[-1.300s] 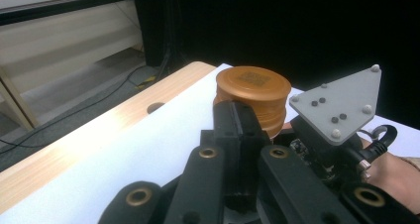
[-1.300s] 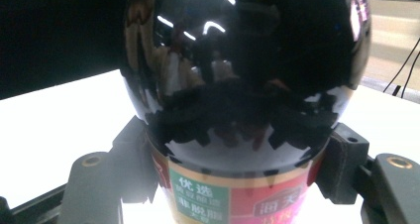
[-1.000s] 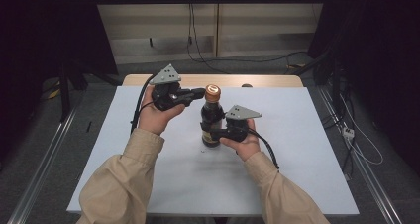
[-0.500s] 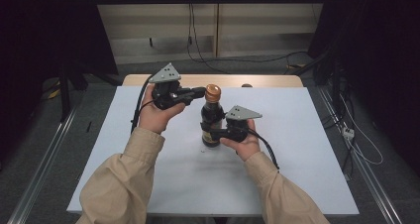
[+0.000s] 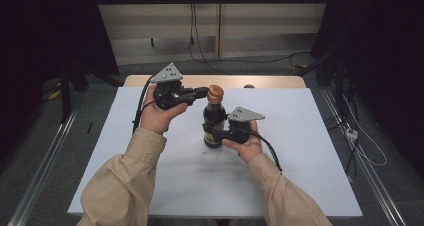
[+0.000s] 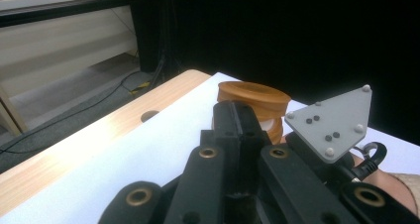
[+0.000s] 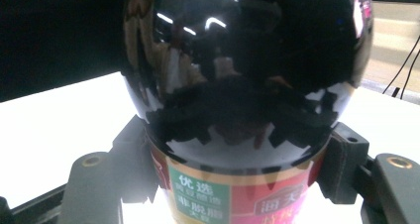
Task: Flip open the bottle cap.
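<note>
High view: a dark glass bottle (image 5: pixel 214 123) with a brown cap (image 5: pixel 215 92) stands upright near the middle of a white bench (image 5: pixel 300 176). The right gripper (image 5: pixel 212 134) grasps the bottle's lower body from the side, at the label. In the right gripper view, its two black jaws press against either flank of the bottle (image 7: pixel 242 85), just above the red and green label (image 7: pixel 218 196).

The left gripper (image 5: pixel 202 91) is held level at cap height, tips touching or just beside the cap's left side. In the left gripper view its jaws are clenched together with nothing between them, and the cap (image 6: pixel 255 102) sits right behind their tips.

A person's hands hold both grippers, tan sleeves (image 5: pixel 122 186) entering from the bottom. A bare wooden strip (image 5: pixel 150 80) runs along the bench's far edge.

The work appears to be opening the cap. Risk: with its jaws clenched, the left gripper can only push the cap, which could tilt the tall bottle or make the smooth glass slip in the right gripper's low hold.
</note>
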`<action>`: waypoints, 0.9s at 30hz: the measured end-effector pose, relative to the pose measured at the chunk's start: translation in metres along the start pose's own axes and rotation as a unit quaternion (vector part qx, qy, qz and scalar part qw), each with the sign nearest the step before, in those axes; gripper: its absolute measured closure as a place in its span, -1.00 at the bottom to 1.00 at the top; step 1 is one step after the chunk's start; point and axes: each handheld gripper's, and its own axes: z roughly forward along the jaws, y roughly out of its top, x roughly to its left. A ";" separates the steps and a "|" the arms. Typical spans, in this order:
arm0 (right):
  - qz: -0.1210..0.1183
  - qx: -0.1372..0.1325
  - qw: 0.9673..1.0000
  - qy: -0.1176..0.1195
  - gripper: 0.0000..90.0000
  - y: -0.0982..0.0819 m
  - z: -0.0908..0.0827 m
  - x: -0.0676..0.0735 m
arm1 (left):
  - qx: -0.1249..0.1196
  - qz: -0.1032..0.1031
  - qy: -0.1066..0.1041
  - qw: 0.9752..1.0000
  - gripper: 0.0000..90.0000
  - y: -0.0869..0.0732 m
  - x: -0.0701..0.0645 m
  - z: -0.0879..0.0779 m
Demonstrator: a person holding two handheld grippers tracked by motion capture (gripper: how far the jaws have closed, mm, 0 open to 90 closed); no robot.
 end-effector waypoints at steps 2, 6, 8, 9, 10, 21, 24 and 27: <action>0.000 -0.001 1.000 0.000 -0.32 0.000 0.000 0.000 | -0.001 0.000 0.000 1.000 1.00 0.000 0.000 0.000; 0.002 0.000 1.000 0.000 -0.32 0.000 0.000 0.000 | -0.003 -0.001 0.001 1.000 1.00 0.003 0.000 0.001; 0.002 -0.001 1.000 0.000 -0.32 0.000 0.000 0.000 | -0.004 -0.002 0.001 1.000 1.00 0.004 0.000 0.001; 0.003 -0.002 1.000 0.000 -0.32 0.000 0.000 0.000 | -0.003 -0.001 0.001 1.000 1.00 0.004 0.000 0.002; 0.003 -0.002 1.000 -0.001 -0.32 0.000 0.000 -0.001 | -0.003 -0.001 0.001 1.000 1.00 0.004 -0.001 0.002; 0.004 -0.003 1.000 -0.001 -0.32 -0.001 0.001 0.000 | 0.004 -0.001 0.013 1.000 1.00 0.013 0.001 0.001; 0.001 -0.003 1.000 0.000 -0.32 -0.001 0.001 0.001 | 0.008 0.002 0.017 1.000 1.00 0.009 0.002 0.000; 0.000 -0.001 1.000 0.000 -0.32 -0.001 0.001 0.001 | 0.014 0.007 0.020 1.000 1.00 0.004 0.003 -0.002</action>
